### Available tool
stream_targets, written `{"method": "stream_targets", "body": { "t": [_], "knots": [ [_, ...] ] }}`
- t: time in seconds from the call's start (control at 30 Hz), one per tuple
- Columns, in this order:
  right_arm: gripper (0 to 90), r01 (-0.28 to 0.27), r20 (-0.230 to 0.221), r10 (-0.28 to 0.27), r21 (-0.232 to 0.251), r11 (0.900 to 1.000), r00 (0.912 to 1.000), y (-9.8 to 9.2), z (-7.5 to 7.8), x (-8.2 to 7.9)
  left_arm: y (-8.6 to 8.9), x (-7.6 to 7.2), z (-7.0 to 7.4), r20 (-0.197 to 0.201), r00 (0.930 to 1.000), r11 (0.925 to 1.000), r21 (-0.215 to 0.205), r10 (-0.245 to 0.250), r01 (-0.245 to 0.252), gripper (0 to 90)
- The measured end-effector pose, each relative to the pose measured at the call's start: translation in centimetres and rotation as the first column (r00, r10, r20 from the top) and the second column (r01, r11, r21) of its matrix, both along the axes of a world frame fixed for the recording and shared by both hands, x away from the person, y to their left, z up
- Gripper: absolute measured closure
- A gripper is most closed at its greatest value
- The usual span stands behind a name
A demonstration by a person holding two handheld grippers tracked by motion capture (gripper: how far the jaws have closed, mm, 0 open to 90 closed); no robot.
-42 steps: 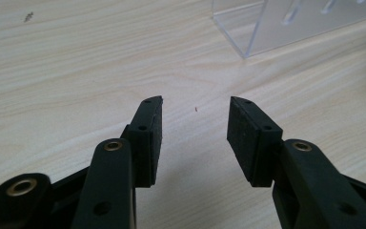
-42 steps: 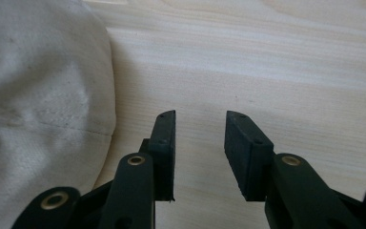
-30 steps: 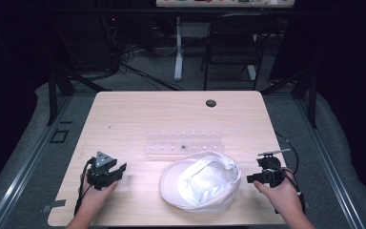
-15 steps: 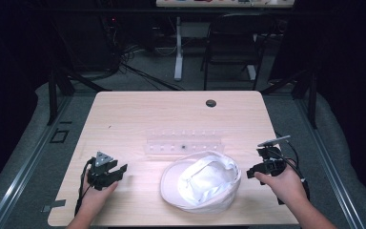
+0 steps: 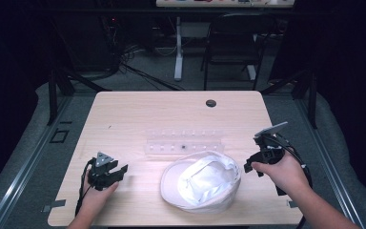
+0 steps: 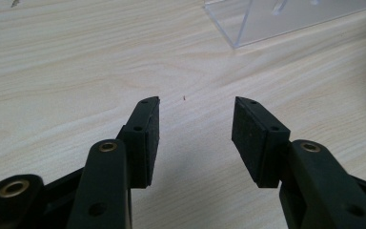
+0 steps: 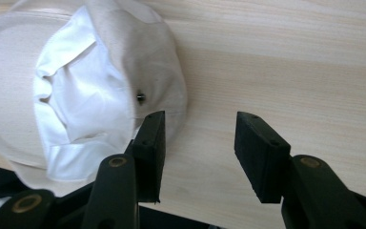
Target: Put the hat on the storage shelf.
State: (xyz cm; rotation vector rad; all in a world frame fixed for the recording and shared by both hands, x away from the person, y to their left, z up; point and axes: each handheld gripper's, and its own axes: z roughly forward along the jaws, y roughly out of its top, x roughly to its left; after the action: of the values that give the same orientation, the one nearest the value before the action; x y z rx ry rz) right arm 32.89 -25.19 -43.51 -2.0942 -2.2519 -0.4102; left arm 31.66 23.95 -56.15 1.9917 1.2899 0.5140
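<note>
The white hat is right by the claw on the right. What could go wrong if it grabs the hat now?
1. The right claw is open with one jaw at the edge of the white hat. It might pinch only a thin fold of soft cloth, so the hat could slip out or flop.
2. The hat lies close to the clear plastic rack. Dragging it forward could bump the rack.
3. The left claw is open over bare table, away from the hat, so nothing steadies the other side.

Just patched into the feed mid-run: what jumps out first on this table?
The white hat lies upside down near the table's front edge, with the clear plastic rack just behind it at mid-table. An open hand-held gripper flanks it on each side: the left one low over bare wood, the right one raised beside the hat's rim.
</note>
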Motion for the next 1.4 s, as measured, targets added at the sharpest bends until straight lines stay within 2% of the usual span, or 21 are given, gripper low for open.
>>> {"method": "stream_targets", "body": {
  "t": [0.17, 0.33, 0.4, 0.43, 0.47, 0.53, 0.6, 0.63, 0.73, 0.8, 0.83, 0.93, 1.17, 1.2, 1.23, 1.33, 1.4],
  "knots": [
    [54.9, -0.010, -0.035, 0.010, 0.010, 1.000, 0.9993, 1.1, 1.2, 0.3, 0.0, 0.0, 0.0, -0.001, 1.0000, 1.0000, -0.001, 0.000, 0.000, 52.7],
    [57.3, -0.016, -0.052, 0.016, 0.006, 1.000, 0.9985, 2.0, 1.2, 0.3, 0.0, 0.0, 0.0, -0.001, 1.0000, 1.0000, 0.001, -0.001, 0.001, 52.3],
    [58.2, -0.014, -0.067, 0.014, -0.001, 1.000, 0.9977, 2.5, 0.9, 0.4, 0.0, 0.0, 0.0, -0.001, 1.0000, 1.0000, -0.004, 0.002, -0.002, 52.3],
    [58.5, 0.004, -0.064, -0.004, 0.005, 1.000, 0.9979, 2.8, 0.6, 0.4, 0.0, 0.0, 0.0, -0.001, 1.0000, 1.0000, -0.004, 0.003, -0.003, 52.3],
    [58.6, -0.011, -0.079, 0.010, -0.004, 1.000, 0.9968, 2.7, 0.4, 0.4, 0.1, 0.0, 0.0, -0.007, 1.0000, 1.0000, -0.003, -0.001, 0.001, 52.3],
    [58.6, 0.000, -0.084, 0.000, 0.002, 1.000, 0.9964, 2.9, 0.2, 0.4, 0.1, 0.0, 0.0, -0.008, 1.0000, 1.0000, -0.003, 0.000, 0.000, 52.3],
    [58.7, 0.004, -0.115, -0.002, 0.014, 1.000, 0.9934, 3.0, -0.6, 0.6, 0.1, 0.0, 0.0, -0.007, 1.0000, 1.0000, -0.003, -0.001, 0.001, 52.2],
    [58.8, -0.001, -0.123, 0.001, 0.005, 1.000, 0.9924, 3.0, -0.8, 0.6, 0.1, 0.0, 0.0, -0.008, 1.0000, 1.0000, -0.002, 0.000, 0.000, 52.2],
    [59.1, 0.010, -0.131, -0.008, 0.022, 1.000, 0.9913, 3.2, -1.5, 0.8, 0.0, 0.0, -0.1, -0.004, 1.0000, 1.0000, 0.000, 0.001, -0.001, 52.2],
    [59.6, -0.004, -0.143, 0.005, 0.010, 1.000, 0.9898, 3.1, -1.5, 0.9, 0.0, 0.0, -0.1, -0.003, 1.0000, 1.0000, 0.001, 0.003, -0.003, 52.2],
    [59.7, 0.008, -0.141, -0.005, 0.023, 1.000, 0.9900, 3.3, -1.6, 0.9, 0.0, 0.0, -0.1, -0.004, 1.0000, 1.0000, 0.001, 0.002, -0.002, 52.2],
    [62.7, 0.024, -0.135, -0.022, 0.012, 1.000, 0.9907, 3.6, -2.1, 1.1, 0.0, 0.0, -0.1, -0.002, 1.0000, 1.0000, 0.001, 0.001, -0.001, 52.2],
    [63.8, 0.004, -0.161, -0.003, 0.009, 1.000, 0.9870, 3.8, -2.4, 1.3, 0.1, 0.0, -0.1, -0.003, 1.0000, 1.0000, 0.000, 0.000, 0.000, 52.2],
    [64.4, 0.025, -0.156, -0.022, 0.016, 1.000, 0.9876, 4.0, -2.5, 1.3, 0.1, 0.1, -0.1, -0.003, 1.0000, 1.0000, 0.000, 0.001, -0.001, 52.2],
    [67.6, 0.014, -0.165, -0.013, 0.000, 1.000, 0.9862, 4.0, -2.6, 1.4, 0.1, 0.1, -0.1, -0.005, 1.0000, 1.0000, -0.001, 0.001, -0.001, 52.2],
    [70.3, 0.008, -0.172, -0.010, -0.010, 1.000, 0.9851, 3.9, -2.5, 1.5, 0.0, 0.0, -0.1, -0.005, 1.0000, 1.0000, -0.002, 0.000, 0.000, 52.2],
    [72.2, 0.030, -0.158, -0.029, 0.004, 1.000, 0.9870, 3.9, -2.6, 1.4, 0.0, 0.0, 0.0, -0.005, 1.0000, 1.0000, -0.001, -0.004, 0.004, 52.2]
  ]
}}
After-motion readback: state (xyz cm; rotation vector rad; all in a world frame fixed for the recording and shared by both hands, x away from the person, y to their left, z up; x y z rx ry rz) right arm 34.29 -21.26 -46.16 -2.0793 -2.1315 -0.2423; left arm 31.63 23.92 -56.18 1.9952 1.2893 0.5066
